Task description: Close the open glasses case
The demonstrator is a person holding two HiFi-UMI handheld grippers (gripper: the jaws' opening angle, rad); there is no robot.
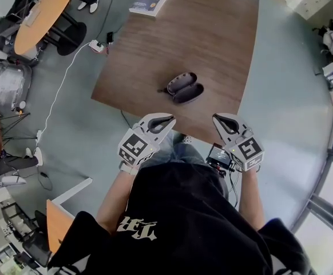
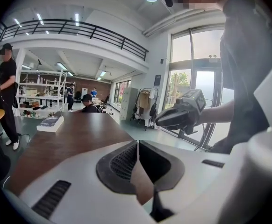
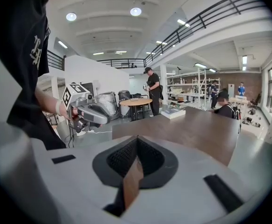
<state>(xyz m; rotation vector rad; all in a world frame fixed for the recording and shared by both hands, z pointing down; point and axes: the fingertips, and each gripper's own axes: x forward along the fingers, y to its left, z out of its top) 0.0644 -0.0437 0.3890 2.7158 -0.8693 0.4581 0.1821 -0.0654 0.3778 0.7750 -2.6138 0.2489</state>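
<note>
Nearest, over the near edge of the brown tabletop [image 1: 212,39], the left hand-held gripper [image 1: 167,120] and the right hand-held gripper [image 1: 218,119] hang side by side. Each has its jaws pressed together at the tips, with nothing between them. Beyond them, well apart from both, the dark glasses case [image 1: 185,88] lies open on the tabletop between the two grippers' lines, its two halves side by side. Farther off, a book [image 1: 150,0] rests at the tabletop's far left corner.
</note>
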